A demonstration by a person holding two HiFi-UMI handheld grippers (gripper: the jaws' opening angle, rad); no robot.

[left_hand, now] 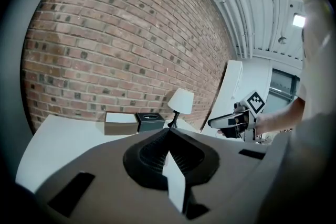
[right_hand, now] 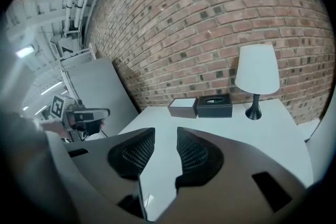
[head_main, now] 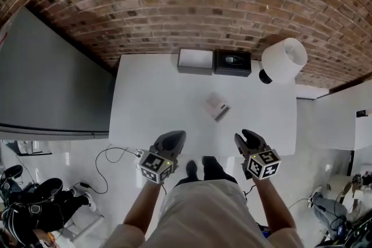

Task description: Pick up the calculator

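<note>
The calculator (head_main: 216,106), small, pale and tilted, lies near the middle of the white table (head_main: 151,96). My left gripper (head_main: 172,137) hovers over the table's near edge, left of the calculator and short of it; in the left gripper view its jaws (left_hand: 169,131) meet at the tips and hold nothing. My right gripper (head_main: 250,137) hangs at the near edge to the calculator's right. Its jaws (right_hand: 166,131) stand apart with only the table between them. Neither gripper view shows the calculator.
At the table's far edge stand a grey-and-white box (head_main: 195,61), a black tissue box (head_main: 233,62) and a white-shaded lamp (head_main: 283,60). A brick wall runs behind. A grey panel (head_main: 46,84) flanks the table's left side. Cables (head_main: 110,154) lie on the floor.
</note>
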